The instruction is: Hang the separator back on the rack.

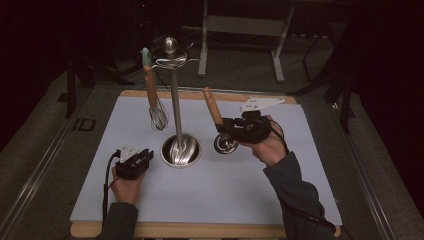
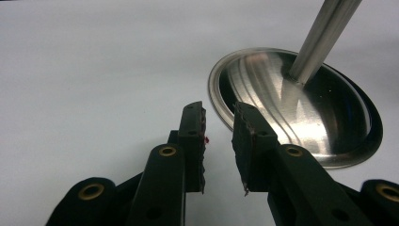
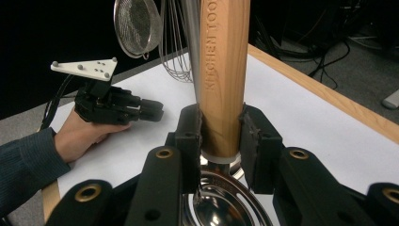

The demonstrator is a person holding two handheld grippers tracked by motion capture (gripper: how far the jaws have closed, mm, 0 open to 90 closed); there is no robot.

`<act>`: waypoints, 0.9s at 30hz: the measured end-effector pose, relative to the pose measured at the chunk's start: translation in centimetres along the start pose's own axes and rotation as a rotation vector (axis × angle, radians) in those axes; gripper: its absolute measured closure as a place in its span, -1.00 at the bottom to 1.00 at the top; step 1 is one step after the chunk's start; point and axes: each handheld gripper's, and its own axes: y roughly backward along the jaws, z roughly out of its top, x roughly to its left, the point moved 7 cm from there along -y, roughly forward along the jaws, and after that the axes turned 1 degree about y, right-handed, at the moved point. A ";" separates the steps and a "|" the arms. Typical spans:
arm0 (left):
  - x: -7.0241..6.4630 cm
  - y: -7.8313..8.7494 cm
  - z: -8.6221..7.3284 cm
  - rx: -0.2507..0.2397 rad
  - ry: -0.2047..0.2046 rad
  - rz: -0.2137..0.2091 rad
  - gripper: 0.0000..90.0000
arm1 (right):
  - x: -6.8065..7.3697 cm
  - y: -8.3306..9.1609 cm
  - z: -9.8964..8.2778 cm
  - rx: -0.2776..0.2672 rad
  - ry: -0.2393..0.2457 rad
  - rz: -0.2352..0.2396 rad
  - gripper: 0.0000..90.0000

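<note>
Ladle (image 3: 225,75), wooden handle pinched upright in my right gripper (image 3: 221,136), its bowl on the white mat (image 1: 280,165) right of the stand's base (image 1: 181,150), whisk (image 1: 157,116) hanging on the stand, my left gripper (image 2: 219,141) spread, nothing between jaws, low beside the base.

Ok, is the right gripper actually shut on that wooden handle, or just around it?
Shut on it: in the right gripper view both pads of the right gripper press flat against the wooden handle, no gap either side.
</note>
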 end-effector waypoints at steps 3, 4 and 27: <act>0.0 0.0 0.0 0.001 0.000 -0.002 0.65 | 0.2 0.1 0.2 -0.005 0.012 0.001 0.58; 0.0 0.0 0.0 0.001 0.000 -0.001 0.65 | 0.2 0.1 0.3 -0.008 0.014 0.001 0.58; 0.0 0.0 0.0 0.002 -0.003 -0.002 0.65 | 1.7 0.8 2.5 -0.065 0.075 0.022 0.58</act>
